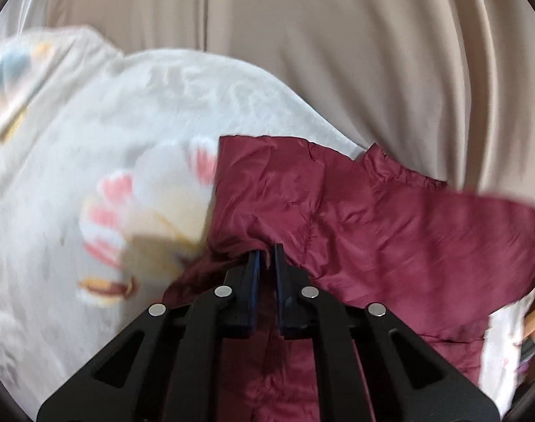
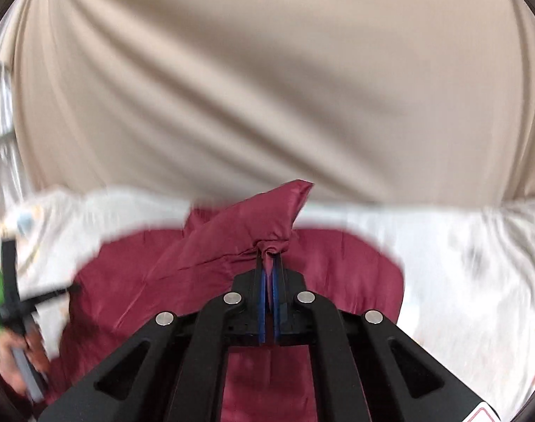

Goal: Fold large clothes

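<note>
Holding red jacket up off white blanket, mid-fold. Left gripper pinching fold at jaw tips. Right gripper squeezing bunched corner between jaws. Next, probably: carrying both corners across together, laying flat.

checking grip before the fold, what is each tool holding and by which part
Both hold the maroon garment: the left tool pinches a fabric fold by a seam, the right tool a bunched-up bit of fabric. Which parts cannot be told.

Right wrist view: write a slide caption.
Right gripper pinches a maroon garment above a white blanket.
</note>
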Demonstrator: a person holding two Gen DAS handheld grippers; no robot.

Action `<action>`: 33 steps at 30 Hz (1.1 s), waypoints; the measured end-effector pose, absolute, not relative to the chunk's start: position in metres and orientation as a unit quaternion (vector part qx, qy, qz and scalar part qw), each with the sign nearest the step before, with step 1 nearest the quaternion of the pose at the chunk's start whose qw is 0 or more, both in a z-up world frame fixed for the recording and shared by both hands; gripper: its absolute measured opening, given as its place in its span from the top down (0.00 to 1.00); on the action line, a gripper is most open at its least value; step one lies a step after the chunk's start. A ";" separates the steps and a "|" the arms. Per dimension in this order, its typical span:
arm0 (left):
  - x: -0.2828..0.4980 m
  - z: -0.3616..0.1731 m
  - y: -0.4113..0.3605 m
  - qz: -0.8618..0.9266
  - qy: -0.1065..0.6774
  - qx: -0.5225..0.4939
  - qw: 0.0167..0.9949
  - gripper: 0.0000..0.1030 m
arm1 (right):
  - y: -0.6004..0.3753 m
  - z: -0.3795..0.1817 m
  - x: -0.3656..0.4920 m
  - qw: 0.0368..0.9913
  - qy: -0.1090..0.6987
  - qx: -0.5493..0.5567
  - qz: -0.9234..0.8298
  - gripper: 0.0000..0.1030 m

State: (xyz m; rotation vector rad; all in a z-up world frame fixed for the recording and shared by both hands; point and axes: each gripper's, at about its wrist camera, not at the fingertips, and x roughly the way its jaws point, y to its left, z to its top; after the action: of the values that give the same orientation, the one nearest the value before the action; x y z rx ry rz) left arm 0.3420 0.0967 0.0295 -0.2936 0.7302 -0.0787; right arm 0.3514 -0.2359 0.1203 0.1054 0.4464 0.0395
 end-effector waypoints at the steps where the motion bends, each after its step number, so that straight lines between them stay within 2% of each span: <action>1: 0.349 0.022 0.092 -0.032 0.364 -0.130 0.922 0.93 | -0.243 0.114 0.360 0.971 0.230 0.061 0.011 0.98; 4: 0.365 -0.008 0.085 -0.016 0.397 -0.109 0.911 0.93 | -0.263 0.055 0.396 0.947 0.309 0.086 -0.022 0.98; 6: 0.367 -0.022 0.082 -0.017 0.392 -0.101 0.914 0.93 | -0.268 0.003 0.417 0.926 0.366 0.080 -0.033 0.98; 8: 0.364 -0.023 0.080 -0.016 0.385 -0.093 0.918 0.93 | -0.267 -0.023 0.417 0.930 0.361 0.072 -0.025 0.98; 12: 0.358 -0.019 0.084 -0.012 0.384 -0.084 0.919 0.92 | -0.269 -0.015 0.410 0.930 0.358 0.084 -0.025 0.97; 15: 0.338 -0.007 0.092 -0.016 0.381 -0.078 0.921 0.89 | -0.286 0.002 0.384 0.934 0.344 0.087 -0.038 0.91; 19: 0.312 0.016 0.104 -0.017 0.374 -0.080 0.924 0.77 | -0.309 0.030 0.356 0.945 0.309 0.089 -0.060 0.81; 23: 0.308 0.049 0.093 -0.027 0.339 -0.066 0.938 0.73 | -0.281 0.054 0.356 0.947 0.306 0.098 0.004 0.84; 25: 0.324 0.057 0.075 -0.031 0.328 -0.048 0.943 0.61 | -0.250 0.052 0.368 0.945 0.314 0.075 0.043 0.87; 26: 0.331 0.056 0.067 -0.031 0.328 -0.041 0.943 0.61 | -0.237 0.048 0.375 0.943 0.323 0.059 0.051 0.88; 30: 0.376 0.024 0.048 -0.011 0.356 -0.014 0.934 0.61 | -0.216 0.018 0.404 0.932 0.358 0.031 0.054 0.90; 33: 0.397 -0.003 0.055 0.000 0.369 -0.013 0.929 0.59 | -0.237 0.000 0.412 0.930 0.363 0.044 0.041 0.96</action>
State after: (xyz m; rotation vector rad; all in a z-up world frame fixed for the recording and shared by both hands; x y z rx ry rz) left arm 0.3965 0.0550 -0.0031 -0.0276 0.7555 -0.0006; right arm 0.4118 -0.2372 -0.0002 0.0895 0.7430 0.0835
